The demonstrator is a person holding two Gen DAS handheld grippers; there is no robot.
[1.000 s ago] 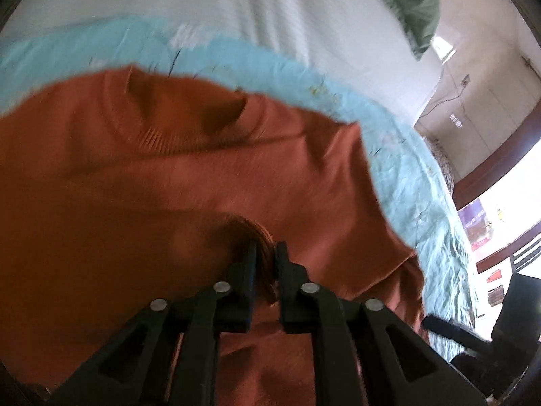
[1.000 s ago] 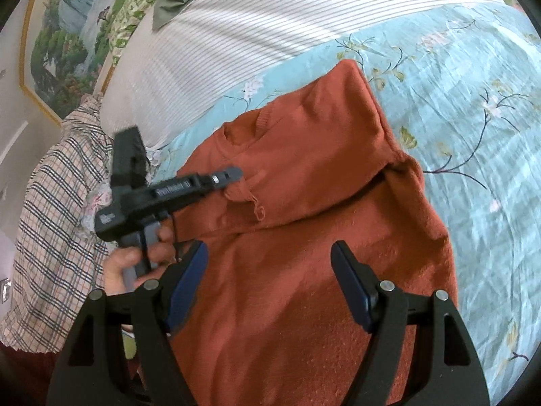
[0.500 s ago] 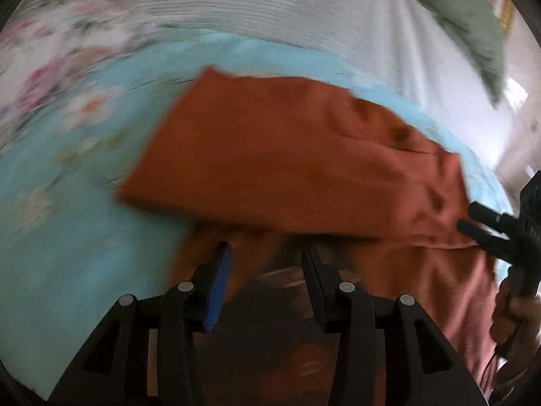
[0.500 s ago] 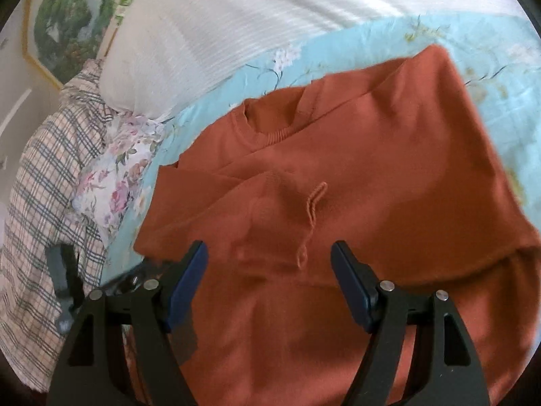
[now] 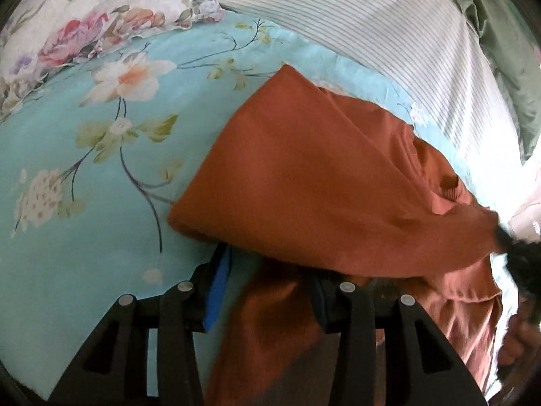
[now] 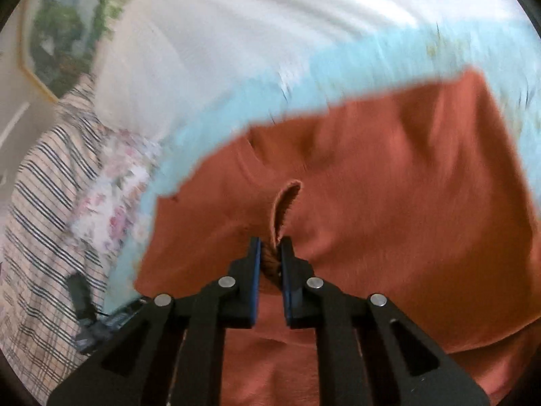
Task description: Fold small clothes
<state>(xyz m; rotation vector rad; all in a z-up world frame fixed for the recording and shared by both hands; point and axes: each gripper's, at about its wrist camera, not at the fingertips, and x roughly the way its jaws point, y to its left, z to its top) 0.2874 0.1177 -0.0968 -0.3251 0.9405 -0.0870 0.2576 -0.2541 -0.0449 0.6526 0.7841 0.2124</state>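
Lying spread on the bed's blue floral sheet (image 5: 84,237), partly folded: the rust-orange sweater (image 5: 321,186), with one sleeve already laid across the body and the striped pillow (image 5: 372,34) just beyond the collar.

Clamping on the sleeve cuff (image 6: 282,209) near the middle of the garment: the right tongs (image 6: 270,264), pads closed together with a pinch of knit between them. Much blur in the right wrist view, so judging the depth of the bite not possible.

Hanging apart over the sweater's lower edge: the left tongs (image 5: 267,291), blue pads wide, holding nothing, one pad beside the sheet and the other half hidden under the folded layer.

Probably working on placing the sleeve flat across the chest.

Risks from here:
- Gripping only the cuff's thin rim, hence slipping out under a fast pull.
- Dragging the loose knit underneath along with the sleeve, bunching the body and undoing the fold already made.
- Catching the folded layer with the open left pad while moving, lifting the hem by accident.
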